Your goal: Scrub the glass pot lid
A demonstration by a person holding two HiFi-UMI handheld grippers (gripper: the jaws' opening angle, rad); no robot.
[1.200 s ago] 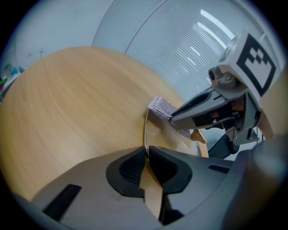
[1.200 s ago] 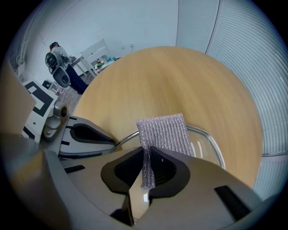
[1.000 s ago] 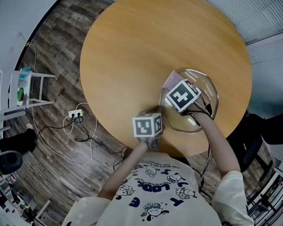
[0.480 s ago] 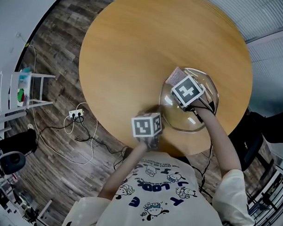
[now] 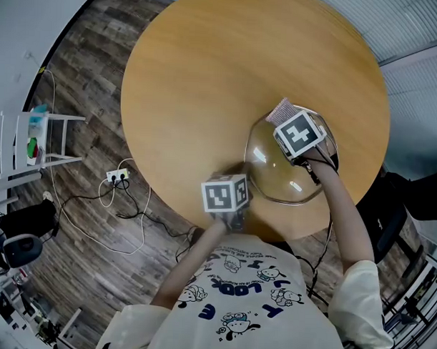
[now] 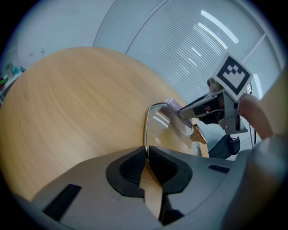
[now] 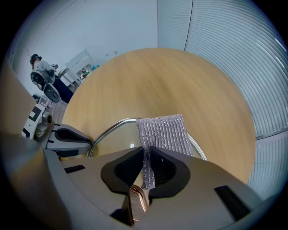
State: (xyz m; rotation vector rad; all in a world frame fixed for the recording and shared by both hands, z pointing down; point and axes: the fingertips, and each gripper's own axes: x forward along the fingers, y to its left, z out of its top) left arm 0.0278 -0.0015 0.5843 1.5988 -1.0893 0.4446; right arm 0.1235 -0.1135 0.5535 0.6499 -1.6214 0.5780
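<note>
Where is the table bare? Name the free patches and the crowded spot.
The table is bare over its far and left parts, from the glass pot lid out to the edge. Crowded at the near right: the left gripper clamps the lid's rim, the right gripper holds a scrub cloth on it.

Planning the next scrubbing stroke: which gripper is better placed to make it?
The right gripper: its jaws are shut on the mesh scrub cloth, which rests on the glass lid. The left gripper is clamped on the lid's rim, steadying it.
</note>
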